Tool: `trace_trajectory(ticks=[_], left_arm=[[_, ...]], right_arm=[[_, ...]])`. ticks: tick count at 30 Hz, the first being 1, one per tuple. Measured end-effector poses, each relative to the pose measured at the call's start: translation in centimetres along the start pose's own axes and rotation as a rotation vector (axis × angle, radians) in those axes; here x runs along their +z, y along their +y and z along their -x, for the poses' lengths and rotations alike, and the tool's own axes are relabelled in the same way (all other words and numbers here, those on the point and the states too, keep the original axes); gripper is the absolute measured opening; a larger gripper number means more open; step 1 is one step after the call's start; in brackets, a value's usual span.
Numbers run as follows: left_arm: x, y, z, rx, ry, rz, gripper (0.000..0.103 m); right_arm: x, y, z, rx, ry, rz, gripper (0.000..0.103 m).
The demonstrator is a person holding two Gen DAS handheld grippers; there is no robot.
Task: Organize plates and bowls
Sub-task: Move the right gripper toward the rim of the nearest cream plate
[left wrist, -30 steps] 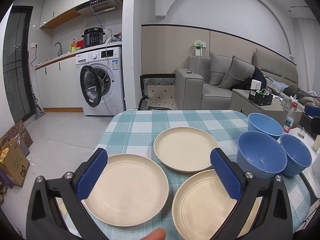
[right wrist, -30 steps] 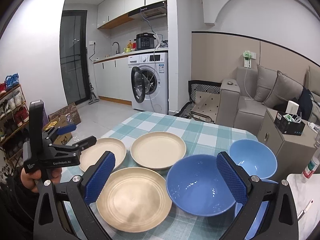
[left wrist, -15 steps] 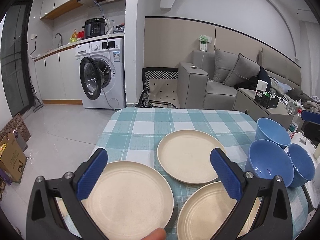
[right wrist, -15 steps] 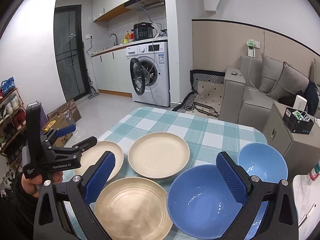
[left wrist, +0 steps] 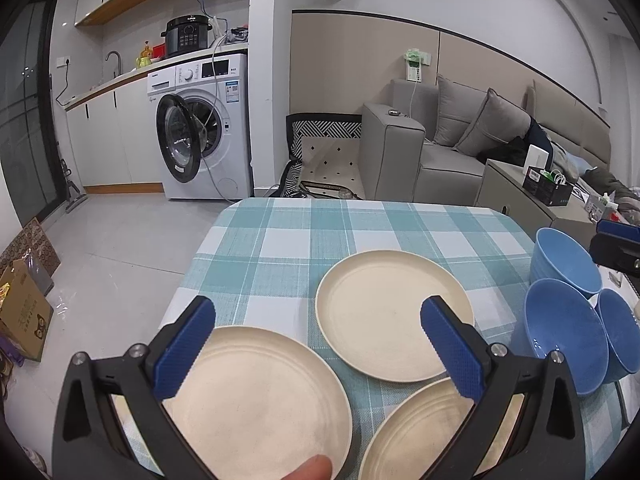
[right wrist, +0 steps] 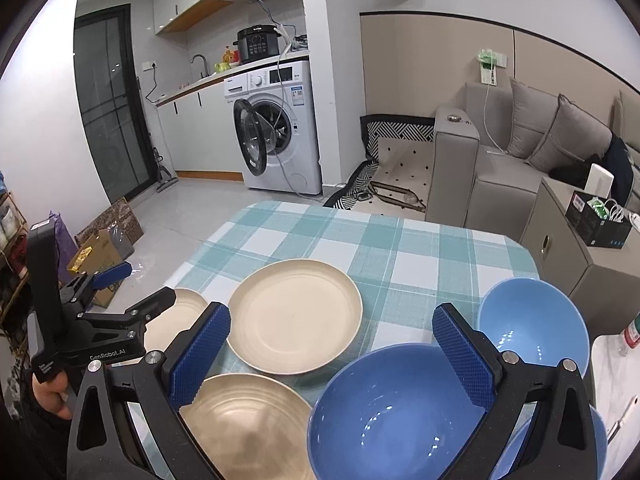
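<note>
Three cream plates lie on a teal checked tablecloth (left wrist: 304, 240): a far plate (left wrist: 394, 316) (right wrist: 294, 316), a near-left plate (left wrist: 260, 396) (right wrist: 176, 320) and a near-right plate (left wrist: 424, 436) (right wrist: 244, 420). Three blue bowls sit at the right: a far bowl (left wrist: 564, 260) (right wrist: 532, 324), a middle bowl (left wrist: 564, 336) (right wrist: 396, 416) and a third bowl (left wrist: 620, 328) at the edge. My left gripper (left wrist: 318, 346) hangs open above the near plates. My right gripper (right wrist: 332, 354) is open over the middle bowl and near-right plate. Neither holds anything.
Beyond the table's far edge are a washing machine (left wrist: 204, 128) with its door open, a grey sofa (left wrist: 444, 148) and a side cabinet (right wrist: 568, 248). Cardboard boxes (left wrist: 24, 312) stand on the floor at left. A fingertip (left wrist: 310, 468) shows at the bottom of the left wrist view.
Both grippers have drawn back and tilted up a little, so plates and bowls sit lower and nearer in view. Nothing on the table moved.
</note>
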State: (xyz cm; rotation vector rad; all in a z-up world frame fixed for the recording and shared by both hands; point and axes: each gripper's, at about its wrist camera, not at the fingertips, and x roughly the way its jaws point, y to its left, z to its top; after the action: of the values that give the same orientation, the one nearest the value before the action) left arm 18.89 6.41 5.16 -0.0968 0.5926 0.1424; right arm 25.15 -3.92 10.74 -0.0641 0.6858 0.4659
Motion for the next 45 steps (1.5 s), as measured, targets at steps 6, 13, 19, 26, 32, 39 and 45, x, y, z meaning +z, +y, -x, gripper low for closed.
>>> trace_trajectory(ticks=[6,13,19,26,32,39,45], left_arm=[[0.4,-0.2,-1.2,0.020,0.004,-0.021,0.103],[0.6,-0.2,-2.9,0.051,0.021,-0.030,0.103],[0.8,0.7,-4.8,0.033,0.091,0.020,0.103],[0.7,0.8,-6.5,0.039,0.138,0.009,0.103],[0.2,0.2,-8.2,0.030,0.186,-0.023,0.103],[-0.4,-0.5,-9.6,0.038,0.227,-0.055,0.103],[-0.7,-0.7,-10.6,0.026,0.260,-0.068,0.103]], right_arm=[[0.3,-0.5,-2.1,-0.022,0.039,0.018,0.103],[1.2,-1.0,-4.7,-0.038,0.086,0.013,0.103],[1.4,-1.2,-7.5,-0.040,0.141,-0.005,0.103],[1.3,-1.6,-10.9,-0.061,0.209,-0.019,0.103],[1.0,-2.6,-13.7,-0.063,0.286,-0.067,0.103],[0.4,-3.1,-16.1,-0.058,0.366,-0.111,0.103],[-0.3,-3.0,-17.8,-0.033,0.436,-0.122,0.100]])
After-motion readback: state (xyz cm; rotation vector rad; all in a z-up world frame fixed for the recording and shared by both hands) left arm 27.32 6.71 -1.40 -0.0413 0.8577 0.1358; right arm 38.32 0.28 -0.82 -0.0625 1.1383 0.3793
